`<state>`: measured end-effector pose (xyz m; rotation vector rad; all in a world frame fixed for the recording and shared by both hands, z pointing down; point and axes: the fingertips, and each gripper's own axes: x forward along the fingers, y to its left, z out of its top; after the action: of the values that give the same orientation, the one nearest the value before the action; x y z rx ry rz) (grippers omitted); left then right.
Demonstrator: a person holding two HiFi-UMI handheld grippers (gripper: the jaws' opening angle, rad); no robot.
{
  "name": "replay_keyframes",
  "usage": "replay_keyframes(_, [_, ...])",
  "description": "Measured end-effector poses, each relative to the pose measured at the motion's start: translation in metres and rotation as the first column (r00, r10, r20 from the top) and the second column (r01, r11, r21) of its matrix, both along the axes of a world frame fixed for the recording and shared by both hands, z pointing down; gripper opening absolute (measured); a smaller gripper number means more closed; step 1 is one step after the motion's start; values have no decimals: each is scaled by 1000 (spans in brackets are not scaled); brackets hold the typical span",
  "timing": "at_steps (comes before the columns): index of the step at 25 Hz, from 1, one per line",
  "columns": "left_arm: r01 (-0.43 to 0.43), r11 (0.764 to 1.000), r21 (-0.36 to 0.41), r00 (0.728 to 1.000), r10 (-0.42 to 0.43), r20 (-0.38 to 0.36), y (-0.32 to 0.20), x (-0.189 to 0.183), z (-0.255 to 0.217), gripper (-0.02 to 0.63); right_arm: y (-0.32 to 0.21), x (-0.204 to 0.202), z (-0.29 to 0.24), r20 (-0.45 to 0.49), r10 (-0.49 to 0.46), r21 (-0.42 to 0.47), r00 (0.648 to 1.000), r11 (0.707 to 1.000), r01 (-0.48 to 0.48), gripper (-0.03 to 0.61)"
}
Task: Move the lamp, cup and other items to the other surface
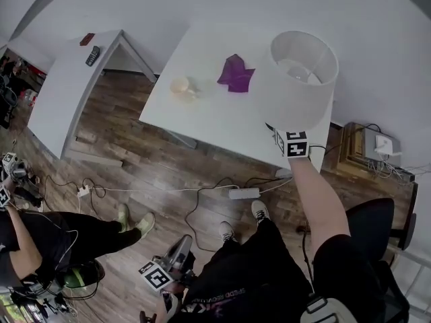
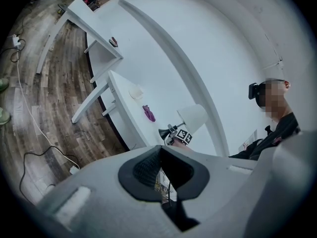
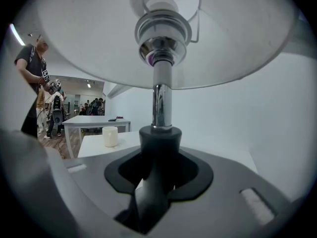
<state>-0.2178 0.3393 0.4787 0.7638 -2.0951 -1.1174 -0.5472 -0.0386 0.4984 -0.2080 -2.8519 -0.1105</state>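
My right gripper (image 1: 291, 138) is shut on the lamp (image 1: 300, 79), holding it upright over the right end of the white table (image 1: 202, 123). In the right gripper view the pads (image 3: 148, 182) clamp the lamp's black lower stem (image 3: 159, 140), with the chrome rod and white shade above. A cream cup (image 1: 180, 87) and a purple cloth (image 1: 236, 73) lie on the same table, left of the lamp. The cup (image 3: 110, 136) also shows beyond the jaws. My left gripper (image 1: 168, 266) hangs low by my lap, shut with nothing in it (image 2: 161, 175).
A second white table (image 1: 64, 93) stands to the left, with a dark remote (image 1: 92, 56) and a small red item (image 1: 87, 39) on it. Cables and a power strip (image 1: 244, 193) lie on the wood floor. A person (image 1: 40, 241) sits at the lower left.
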Motion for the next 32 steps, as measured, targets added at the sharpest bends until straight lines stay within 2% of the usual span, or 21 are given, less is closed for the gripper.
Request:
replay_keyframes(9, [-103, 994, 39, 993, 100, 62, -1, -10, -10, -2, -28, 44, -42, 54, 93, -10, 994, 996, -93, 127])
replay_keyframes(16, [-216, 975, 59, 972, 209, 105, -12, -16, -20, -2, -70, 93, -72, 79, 201, -3, 976, 979, -202, 127])
replay_keyframes(23, [-289, 955, 65, 951, 279, 132, -14, -15, -24, -2, -109, 144, -91, 98, 316, -1, 944, 948, -318, 127])
replay_keyframes(32, [-359, 929, 89, 927, 343, 154, -5, -2, -23, -2, -133, 214, -111, 128, 440, -18, 889, 897, -442, 129])
